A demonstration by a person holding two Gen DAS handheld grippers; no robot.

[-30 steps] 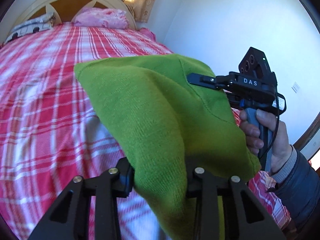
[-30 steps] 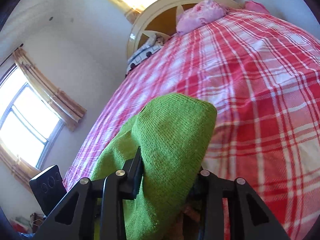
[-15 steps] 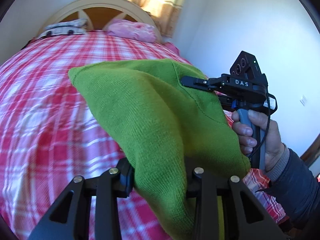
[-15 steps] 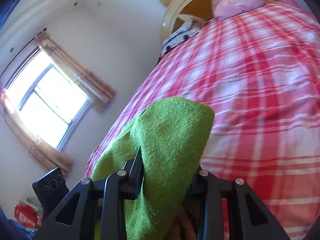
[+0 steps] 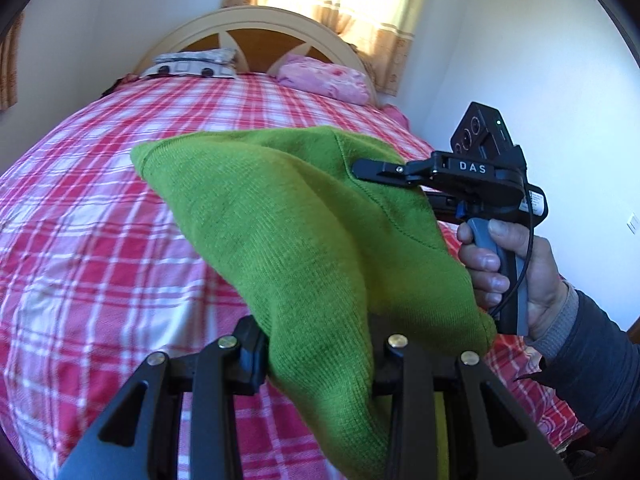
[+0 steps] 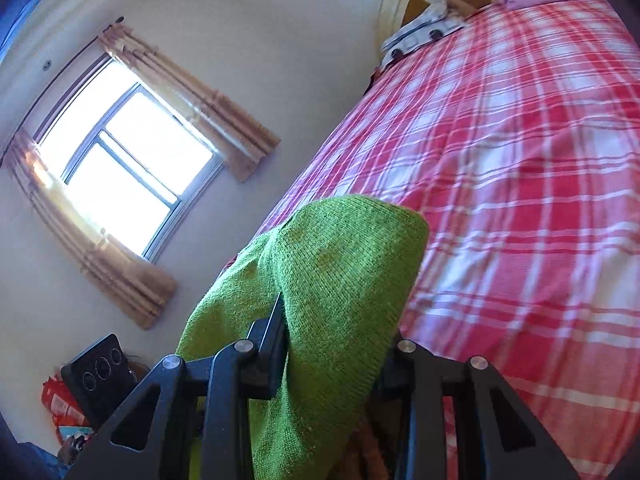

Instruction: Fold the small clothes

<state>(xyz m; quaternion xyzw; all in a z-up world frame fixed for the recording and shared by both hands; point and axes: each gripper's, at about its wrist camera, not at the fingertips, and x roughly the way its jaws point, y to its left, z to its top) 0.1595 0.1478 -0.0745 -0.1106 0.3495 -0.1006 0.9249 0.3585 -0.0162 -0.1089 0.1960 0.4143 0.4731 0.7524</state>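
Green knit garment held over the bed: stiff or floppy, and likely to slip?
Probably floppy: the green knit garment sags between the left tongs and the right tongs and droops below each grip. Likely light, since two small pinches carry it. The coarse knit looks grippy, so slipping seems unlikely, though it may stretch.

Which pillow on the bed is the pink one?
The pink pillow lies at the right of the headboard, nearer the curtain. The other pillow, on the left, is white with dark spots.
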